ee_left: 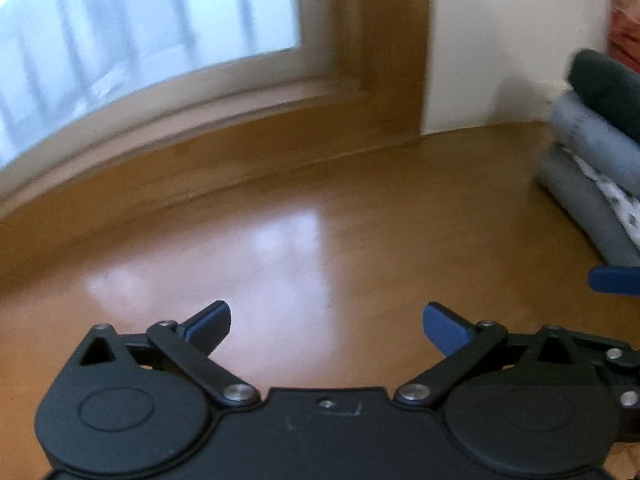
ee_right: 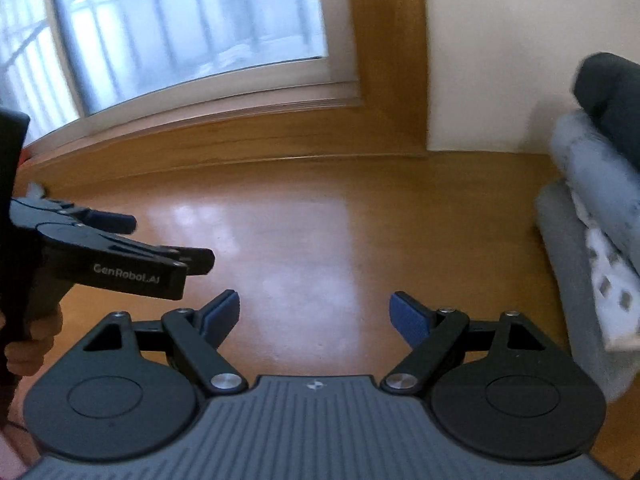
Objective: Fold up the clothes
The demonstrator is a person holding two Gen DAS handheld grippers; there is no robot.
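A stack of folded clothes (ee_left: 592, 152) sits on the wooden floor by the wall: a dark piece on top, a light blue one under it, then a white patterned one and a grey one. In the right wrist view the stack (ee_right: 592, 208) fills the right edge. My left gripper (ee_left: 326, 316) is open over bare floor, nothing between its blue pads. My right gripper (ee_right: 316, 306) is open too and holds nothing. The left gripper (ee_right: 160, 240) also shows at the left of the right wrist view, held by a hand (ee_right: 36, 332).
Glossy wooden floor (ee_left: 320, 240) stretches ahead of both grippers. A large window (ee_left: 140, 40) with a wooden frame stands at the back left. A white wall (ee_left: 500, 40) rises at the back right. One blue fingertip (ee_left: 616, 280) of the right gripper enters at the right edge.
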